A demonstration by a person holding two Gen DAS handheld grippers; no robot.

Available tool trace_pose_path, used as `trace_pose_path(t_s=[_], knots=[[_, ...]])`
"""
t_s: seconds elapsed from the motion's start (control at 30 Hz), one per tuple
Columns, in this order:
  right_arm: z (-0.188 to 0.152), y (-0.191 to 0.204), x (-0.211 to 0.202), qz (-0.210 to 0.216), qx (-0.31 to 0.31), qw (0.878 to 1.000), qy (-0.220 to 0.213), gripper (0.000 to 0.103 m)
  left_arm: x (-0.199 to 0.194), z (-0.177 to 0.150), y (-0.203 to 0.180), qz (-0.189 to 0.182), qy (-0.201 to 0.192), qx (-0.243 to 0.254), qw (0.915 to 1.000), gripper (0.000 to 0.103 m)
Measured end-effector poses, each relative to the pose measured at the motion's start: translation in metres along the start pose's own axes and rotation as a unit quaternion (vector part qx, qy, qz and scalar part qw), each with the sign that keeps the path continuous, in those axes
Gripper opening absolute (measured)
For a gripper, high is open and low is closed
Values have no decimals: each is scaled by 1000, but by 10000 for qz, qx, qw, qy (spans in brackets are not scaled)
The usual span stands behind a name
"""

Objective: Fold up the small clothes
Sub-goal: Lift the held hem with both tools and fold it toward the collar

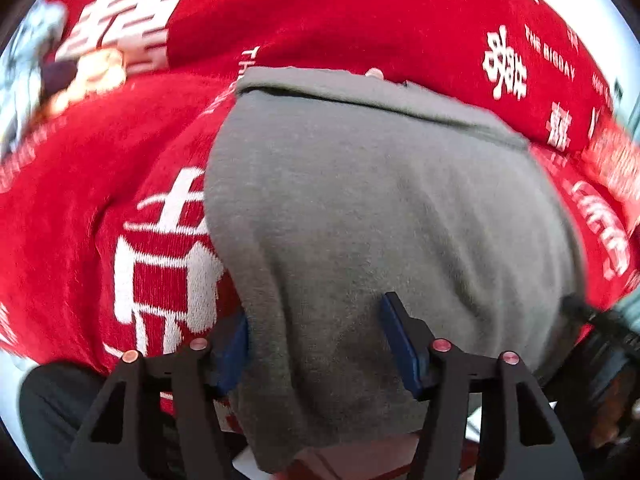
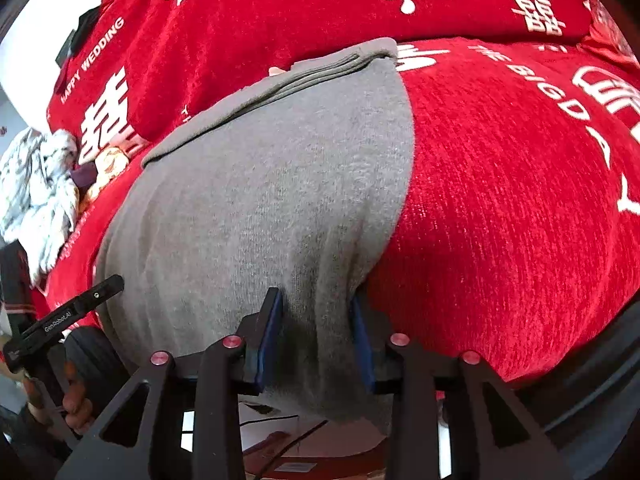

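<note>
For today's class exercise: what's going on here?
A person with a gripper in each hand is folding a grey garment on a red cloth. The right gripper pinches its near edge; the left gripper has that edge between its fingers. The far end is already folded over.

Red cloth-covered surface [image 2: 500, 208] with white lettering

Spread across it: grey garment [image 2: 260, 200], folded at far end, near edge hanging over the front. Off to the left, a crumpled white-grey patterned cloth [image 2: 36, 184] beside small blurred items.
</note>
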State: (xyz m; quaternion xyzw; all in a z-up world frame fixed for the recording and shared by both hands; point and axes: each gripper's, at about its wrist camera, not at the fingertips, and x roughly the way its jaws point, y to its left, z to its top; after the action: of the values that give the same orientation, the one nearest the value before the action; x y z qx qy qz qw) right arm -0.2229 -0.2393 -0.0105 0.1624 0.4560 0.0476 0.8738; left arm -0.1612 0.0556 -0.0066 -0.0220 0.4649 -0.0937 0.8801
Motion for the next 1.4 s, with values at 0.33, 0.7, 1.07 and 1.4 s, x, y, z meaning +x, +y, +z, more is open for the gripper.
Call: trace_pose_path(t_s=[0.33, 0.7, 1.07, 1.4], knots=[[11, -13, -16, 556, 105, 9982, -205, 16, -13, 12, 21, -554, 74, -605, 9966, 17], [49, -7, -30, 995, 151, 9934, -541, 15, -27, 48, 20, -842, -273, -838, 9925, 17], [101, -1, -26, 972, 128, 9927, -703, 15, -21, 96, 20, -878, -449, -967, 9904, 17], [150, -9, -12, 1015, 403, 9912, -747, 15, -8, 143, 22, -820, -530, -1145, 9886, 17]])
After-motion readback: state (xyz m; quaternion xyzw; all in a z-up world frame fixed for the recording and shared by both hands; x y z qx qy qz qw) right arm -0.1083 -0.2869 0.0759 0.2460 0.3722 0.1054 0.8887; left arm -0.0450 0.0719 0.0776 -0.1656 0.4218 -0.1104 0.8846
